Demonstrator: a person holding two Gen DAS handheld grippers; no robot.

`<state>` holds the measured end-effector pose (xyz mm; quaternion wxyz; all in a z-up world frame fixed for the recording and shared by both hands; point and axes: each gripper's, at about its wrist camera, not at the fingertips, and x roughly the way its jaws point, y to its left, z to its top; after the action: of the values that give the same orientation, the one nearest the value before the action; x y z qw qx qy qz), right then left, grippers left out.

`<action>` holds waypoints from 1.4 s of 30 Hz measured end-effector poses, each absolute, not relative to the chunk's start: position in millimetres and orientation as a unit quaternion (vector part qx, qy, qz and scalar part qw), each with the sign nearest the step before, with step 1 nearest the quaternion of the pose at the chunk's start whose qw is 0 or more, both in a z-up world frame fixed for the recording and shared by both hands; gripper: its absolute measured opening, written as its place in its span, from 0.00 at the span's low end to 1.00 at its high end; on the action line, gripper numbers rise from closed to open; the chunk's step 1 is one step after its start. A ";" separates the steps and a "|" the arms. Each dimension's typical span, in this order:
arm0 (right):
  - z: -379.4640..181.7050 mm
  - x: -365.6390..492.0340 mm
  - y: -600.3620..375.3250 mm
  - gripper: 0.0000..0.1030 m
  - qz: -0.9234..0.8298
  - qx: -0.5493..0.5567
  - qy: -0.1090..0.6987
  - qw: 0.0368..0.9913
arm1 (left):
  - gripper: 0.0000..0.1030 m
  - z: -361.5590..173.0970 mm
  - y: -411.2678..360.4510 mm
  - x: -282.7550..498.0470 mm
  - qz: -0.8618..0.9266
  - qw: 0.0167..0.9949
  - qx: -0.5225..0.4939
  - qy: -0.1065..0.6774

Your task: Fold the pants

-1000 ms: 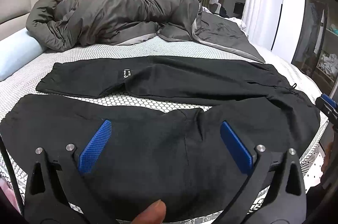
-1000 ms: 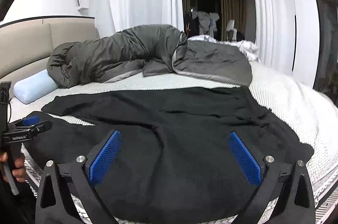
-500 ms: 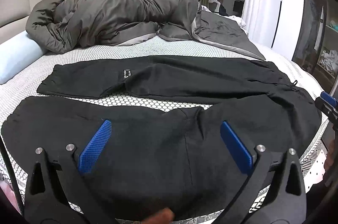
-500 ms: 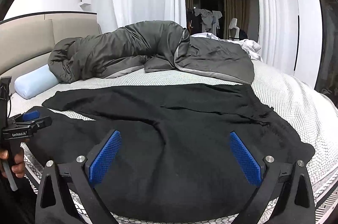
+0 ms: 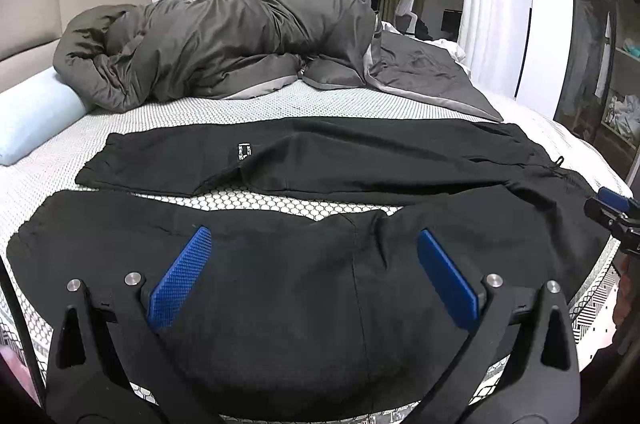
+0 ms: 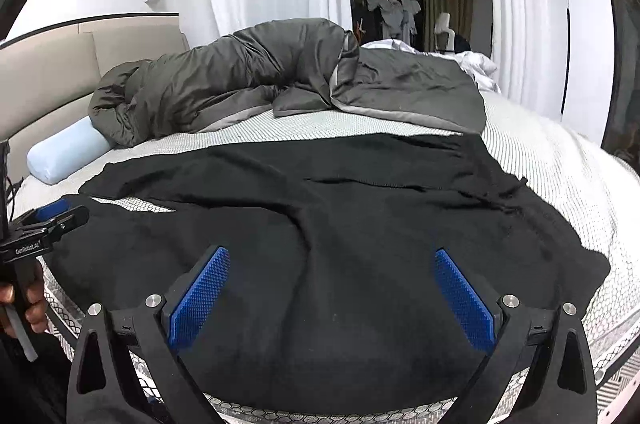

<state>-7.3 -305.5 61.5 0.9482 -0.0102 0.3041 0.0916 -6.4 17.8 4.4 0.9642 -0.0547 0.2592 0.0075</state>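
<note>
Left wrist view shows the black pants (image 5: 360,160) spread flat across the bed (image 5: 328,100), both legs apart with mattress showing between them, so no fold looks made yet. The left gripper (image 5: 314,276) and right gripper (image 6: 332,298) hover over the near leg, fingers apart, holding nothing.

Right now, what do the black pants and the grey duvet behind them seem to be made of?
The pants look like matte, soft knit cotton or fleece: no shine, limp folds. The duvet looks like smooth woven synthetic or sateen over padding: slight sheen, puffy creases. Neither fibre is certain.
</note>
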 end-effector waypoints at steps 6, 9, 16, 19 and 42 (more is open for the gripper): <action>59.7 -2.2 -302.0 1.00 0.100 -0.006 0.305 0.947 | 0.99 12.9 22.6 -15.0 0.034 0.964 -0.051 0.260; 61.4 1.7 -301.0 1.00 0.099 0.005 0.310 0.946 | 0.99 23.2 24.7 -23.7 0.046 0.965 -0.047 0.254; 69.5 13.4 -296.9 1.00 0.094 0.020 0.299 0.949 | 0.99 49.8 31.3 -44.5 0.048 0.971 -0.033 0.233; 72.1 14.6 -292.0 1.00 0.088 0.011 0.301 0.950 | 0.99 51.9 39.7 -50.3 0.045 0.970 -0.047 0.233; 147.4 -30.0 -434.8 1.00 -0.027 0.010 0.311 0.950 | 0.94 14.7 218.3 -125.7 0.126 0.926 -0.198 0.295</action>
<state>-30.0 -434.8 147.4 0.9501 0.0100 0.3106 -0.0274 -125.7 218.3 14.7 0.9261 -0.1979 0.2952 0.1264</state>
